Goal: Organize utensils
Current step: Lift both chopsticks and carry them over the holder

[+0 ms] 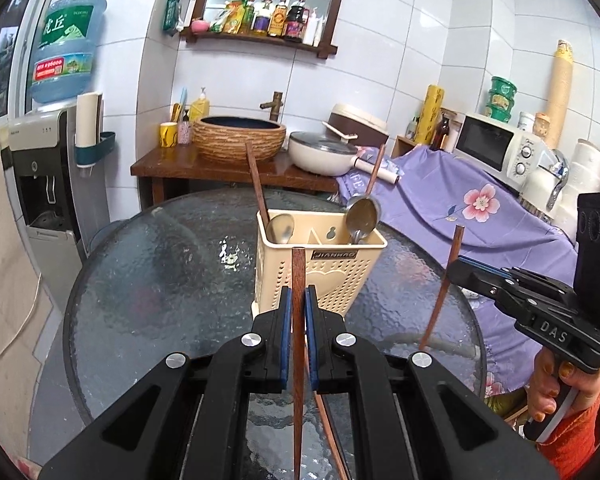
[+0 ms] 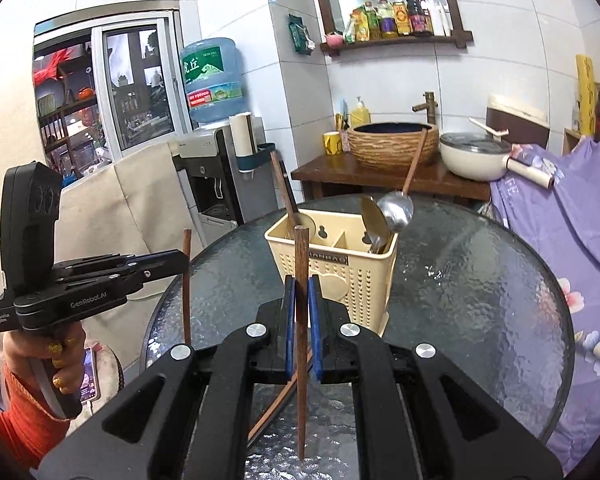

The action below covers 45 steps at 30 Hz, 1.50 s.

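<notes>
Black gripper arms fill the bottom of the left wrist view, where the left gripper (image 1: 299,300) has its blue pads clamped on a dark brown wooden chopstick (image 1: 298,360) that stands nearly upright, square-cut end up, tapering downward over the round glass table (image 1: 148,280). Behind it stands a cream plastic utensil holder (image 1: 320,268) with perforated walls, holding wooden-handled metal spoons (image 1: 362,212) in its outer compartments. At right, the right gripper (image 1: 454,266) pinches a second chopstick (image 1: 440,300).

Right wrist view: the right gripper (image 2: 301,296) is likewise closed on its upright reddish-brown chopstick (image 2: 301,360), in front of the holder (image 2: 340,272). Another chopstick (image 2: 276,404) lies flat on the glass (image 2: 480,280) beneath. At left, a hand (image 2: 44,352) holds the left gripper (image 2: 184,258), which grips its chopstick (image 2: 186,300).
</notes>
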Tool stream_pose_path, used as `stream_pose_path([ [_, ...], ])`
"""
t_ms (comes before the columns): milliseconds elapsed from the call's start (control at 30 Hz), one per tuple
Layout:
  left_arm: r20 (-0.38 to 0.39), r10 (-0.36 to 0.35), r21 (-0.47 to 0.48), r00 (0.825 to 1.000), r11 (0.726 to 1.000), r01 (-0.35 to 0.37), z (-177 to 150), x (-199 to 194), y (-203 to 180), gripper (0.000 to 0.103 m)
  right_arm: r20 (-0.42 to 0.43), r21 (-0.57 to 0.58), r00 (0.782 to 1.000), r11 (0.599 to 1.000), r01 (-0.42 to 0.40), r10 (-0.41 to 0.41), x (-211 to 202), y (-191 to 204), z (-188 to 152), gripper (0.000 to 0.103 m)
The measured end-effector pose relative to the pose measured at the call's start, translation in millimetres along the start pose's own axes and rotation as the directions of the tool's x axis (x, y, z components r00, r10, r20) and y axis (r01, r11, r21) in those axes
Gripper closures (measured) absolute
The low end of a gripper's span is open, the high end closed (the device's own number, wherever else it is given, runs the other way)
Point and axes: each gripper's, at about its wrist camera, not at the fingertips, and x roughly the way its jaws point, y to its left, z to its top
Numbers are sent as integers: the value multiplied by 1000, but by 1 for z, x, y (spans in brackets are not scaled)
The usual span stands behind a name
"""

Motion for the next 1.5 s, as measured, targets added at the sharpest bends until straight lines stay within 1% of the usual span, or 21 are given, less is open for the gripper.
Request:
stream_pose_path([
  [200, 29, 8, 16, 1000, 1000, -9, 10, -5, -2, 96, 8, -32, 1000, 999, -6, 6, 0, 6, 10, 96],
  [433, 40, 20, 31, 999, 999, -22, 21, -1, -4, 97, 5, -62, 1000, 998, -2, 3, 8, 13, 21, 96],
  [633, 51, 11, 43, 999, 999, -13, 28, -2, -5, 97, -5, -59, 1000, 998, -10, 10, 13, 12, 34, 96],
  [767, 58, -5, 57, 998, 998, 1, 39, -4, -8, 97, 1, -63, 1000, 998, -21, 22, 12, 12, 48, 96],
  [967, 87, -41, 72, 995, 997, 35, 71, -15, -13, 97, 29, -74, 999, 997, -38, 40, 5, 13, 82, 96],
  [1100, 129, -50, 101, 990, 994, 37, 104, -27, -22, 97, 58, -74, 997, 996, -43, 48, -2, 12, 110, 96],
  [1167, 147, -62, 99, 987, 994, 48, 122, -32, -23, 97, 87, -70, 995, 996, -46, 52, -8, 12, 130, 96],
  [1233, 174, -70, 95, 982, 994, 54, 142, -39, -25, 97, 122, -74, 992, 997, -31, 40, -14, 12, 149, 96],
  [1333, 214, -54, 94, 975, 995, 35, 168, -43, -30, 97, 162, -85, 987, 996, -1, 15, -18, 14, 171, 96],
  [1400, 226, -44, 99, 973, 995, 22, 178, -40, -33, 97, 175, -84, 985, 996, 11, 4, -16, 13, 182, 96],
  [1467, 230, -27, 101, 973, 995, 4, 185, -32, -36, 97, 190, -97, 981, 994, 57, -38, -9, 13, 189, 96],
  [1500, 225, -25, 97, 974, 995, 4, 187, -25, -36, 97, 190, -98, 981, 993, 66, -46, -6, 11, 189, 96],
])
